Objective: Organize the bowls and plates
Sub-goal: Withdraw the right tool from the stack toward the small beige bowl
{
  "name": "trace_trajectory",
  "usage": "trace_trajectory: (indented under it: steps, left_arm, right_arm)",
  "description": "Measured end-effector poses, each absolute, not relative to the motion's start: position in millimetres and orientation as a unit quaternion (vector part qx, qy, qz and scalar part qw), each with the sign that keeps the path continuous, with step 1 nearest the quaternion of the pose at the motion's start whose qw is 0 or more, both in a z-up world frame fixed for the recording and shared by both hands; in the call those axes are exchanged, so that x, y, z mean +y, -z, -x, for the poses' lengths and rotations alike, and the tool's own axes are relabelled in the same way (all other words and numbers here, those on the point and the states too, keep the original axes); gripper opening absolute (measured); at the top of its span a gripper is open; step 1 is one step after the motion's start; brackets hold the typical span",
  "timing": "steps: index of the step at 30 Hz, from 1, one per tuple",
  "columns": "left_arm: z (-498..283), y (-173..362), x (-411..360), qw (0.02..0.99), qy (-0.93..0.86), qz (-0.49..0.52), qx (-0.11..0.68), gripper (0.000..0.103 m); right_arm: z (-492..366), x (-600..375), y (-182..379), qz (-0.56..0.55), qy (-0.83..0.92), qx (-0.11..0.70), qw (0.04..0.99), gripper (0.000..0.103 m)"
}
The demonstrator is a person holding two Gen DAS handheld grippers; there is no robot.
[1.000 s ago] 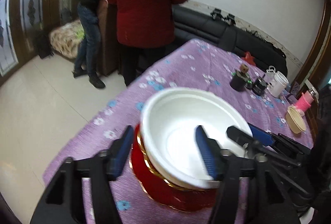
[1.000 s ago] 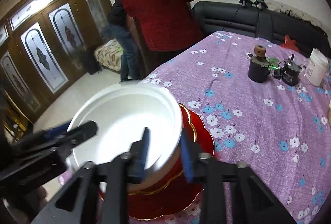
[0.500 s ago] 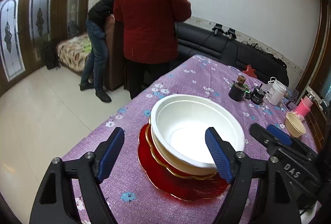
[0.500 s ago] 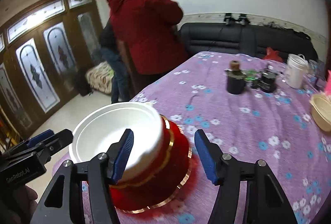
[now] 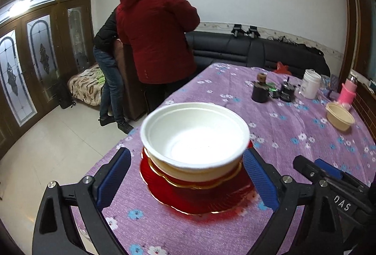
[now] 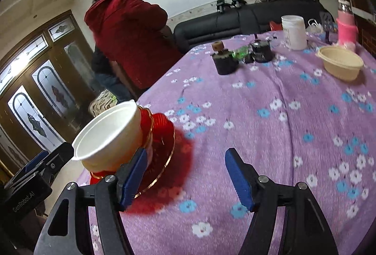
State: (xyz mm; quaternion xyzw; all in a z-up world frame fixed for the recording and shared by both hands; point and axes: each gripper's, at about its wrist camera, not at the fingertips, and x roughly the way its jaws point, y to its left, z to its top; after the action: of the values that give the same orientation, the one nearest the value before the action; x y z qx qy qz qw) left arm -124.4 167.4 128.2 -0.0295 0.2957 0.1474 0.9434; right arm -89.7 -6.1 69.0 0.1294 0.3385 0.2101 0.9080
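Observation:
A white bowl (image 5: 195,135) sits on top of a stack: a cream bowl under it, a gold-rimmed red dish, and a red plate (image 5: 199,198) at the bottom, on the purple flowered tablecloth near the table's near corner. The stack also shows in the right wrist view, with the white bowl (image 6: 108,135) at left. My left gripper (image 5: 186,181) is open and empty, just in front of the stack. My right gripper (image 6: 185,179) is open and empty, to the right of the stack. A second cream bowl (image 5: 339,116) stands far right (image 6: 340,64).
A black jar (image 6: 224,61), small dark items, a white tub (image 6: 293,31) and a pink bottle (image 6: 346,26) stand at the table's far end. Two people (image 5: 155,43) stand by the far left table edge. The table edge drops off left of the stack.
Both grippers have opened, let go of the white bowl and pulled back from the stack. The right gripper has swung to the right.

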Motion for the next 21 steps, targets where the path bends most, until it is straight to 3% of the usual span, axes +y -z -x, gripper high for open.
trace_trajectory:
  steps: [21]
  left_arm:
    - [128, -116, 146, 0.937, -0.124, 0.019, 0.325, 0.096]
  right_arm:
    - [112, -8, -55, -0.108, -0.212, 0.353, 0.905, 0.076]
